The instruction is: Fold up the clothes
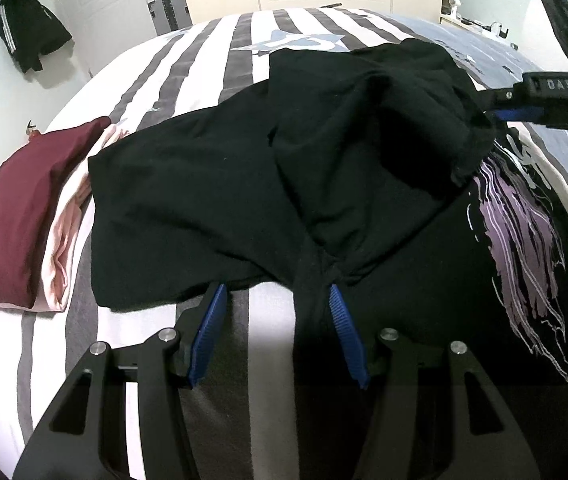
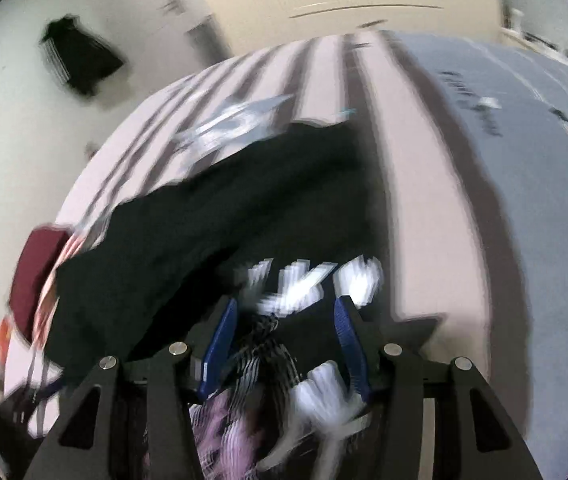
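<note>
I'm mid-fold on the black T-shirt [image 1: 212, 200] spread on the striped bed [image 1: 212, 64]: left gripper [image 1: 276, 300] half open, cloth bunched against one pad, right gripper [image 2: 284, 308] half open over the print, grip unclear, so next I pinch firmly.

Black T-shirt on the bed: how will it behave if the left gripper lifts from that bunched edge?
Probably floppy: the black T-shirt already drapes in soft folds over the striped bed cover. Likely light, since thin fabric bunches easily by the left gripper. It may drag and undo its folded layer.
</note>
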{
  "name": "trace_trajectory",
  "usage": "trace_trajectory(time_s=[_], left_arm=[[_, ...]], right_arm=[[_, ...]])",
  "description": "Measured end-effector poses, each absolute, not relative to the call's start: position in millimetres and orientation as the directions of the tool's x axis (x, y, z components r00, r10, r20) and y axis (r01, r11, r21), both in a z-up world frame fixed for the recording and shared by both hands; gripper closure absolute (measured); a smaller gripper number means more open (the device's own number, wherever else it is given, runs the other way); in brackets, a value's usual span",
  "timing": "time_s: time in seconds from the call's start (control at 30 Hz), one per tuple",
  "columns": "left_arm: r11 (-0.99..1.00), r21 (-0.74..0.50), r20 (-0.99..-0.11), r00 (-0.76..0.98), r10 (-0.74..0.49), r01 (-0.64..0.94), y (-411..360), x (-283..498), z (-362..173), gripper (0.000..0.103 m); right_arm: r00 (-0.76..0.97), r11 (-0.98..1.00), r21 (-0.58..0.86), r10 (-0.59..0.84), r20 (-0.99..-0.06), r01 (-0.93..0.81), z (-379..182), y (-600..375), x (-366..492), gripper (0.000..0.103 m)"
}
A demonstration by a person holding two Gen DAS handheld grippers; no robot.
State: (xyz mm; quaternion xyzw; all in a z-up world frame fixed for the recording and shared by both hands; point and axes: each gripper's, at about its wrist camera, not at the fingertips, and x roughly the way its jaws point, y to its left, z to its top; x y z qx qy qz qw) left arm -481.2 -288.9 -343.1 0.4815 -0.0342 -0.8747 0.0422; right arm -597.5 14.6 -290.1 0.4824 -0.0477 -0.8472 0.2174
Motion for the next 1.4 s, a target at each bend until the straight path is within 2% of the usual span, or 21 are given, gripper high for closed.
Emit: trace_trajectory(time_s=[0.23,0.47,0.83,0.9,0.93,0.97,1.27,1.4], left_arm=[[-0.993,0.112,-0.836,-0.538,-0.11,0.029,-287.8,-480.5,-343.5,0.051],[-0.994,0.106,-0.836,-0.539,-0.108,0.034,-288.4,-481.0,-343.8,0.051],[-0.993,0.112,-0.834,-0.541,-0.11,0.028,-287.7,-480.0,-342.8,0.051],[-0.993,0.115,-0.833,-0.542,-0.11,0.025,-287.4,-479.6,-342.6,0.051],[-0.993,0.113,-0.834,-0.542,-0.109,0.026,-287.4,-479.2,-342.3,0.051],[-0.994,0.109,-0.834,-0.541,-0.107,0.027,-287.7,-479.0,-342.1,0.051],[-0.995,0.092,-0.832,-0.548,-0.092,0.027,-288.1,-476.8,-340.5,0.051],[-0.995,0.092,-0.832,-0.548,-0.092,0.027,-288.8,-475.1,-340.3,0.051]], right_arm=[[-0.381,-0.832,0.384,-0.532,-0.756,0.4,-286.6,-28.2,-575.9,0.056],[-0.367,-0.815,0.47,-0.575,-0.732,0.339,-282.3,-34.3,-586.6,0.056],[-0.325,-0.807,0.481,-0.582,-0.745,0.342,-292.2,-49.2,-584.7,0.056],[-0.326,-0.807,0.487,-0.583,-0.744,0.333,-297.2,-53.6,-589.4,0.066],[-0.335,-0.816,0.474,-0.571,-0.749,0.331,-296.9,-54.3,-591.0,0.088],[-0.344,-0.825,0.46,-0.558,-0.755,0.329,-296.7,-55.0,-592.6,0.102],[-0.453,-0.902,0.337,-0.427,-0.783,0.268,-277.7,-7.6,-606.2,0.102],[-0.432,-0.912,0.314,-0.402,-0.807,0.263,-288.1,0.5,-615.6,0.102]])
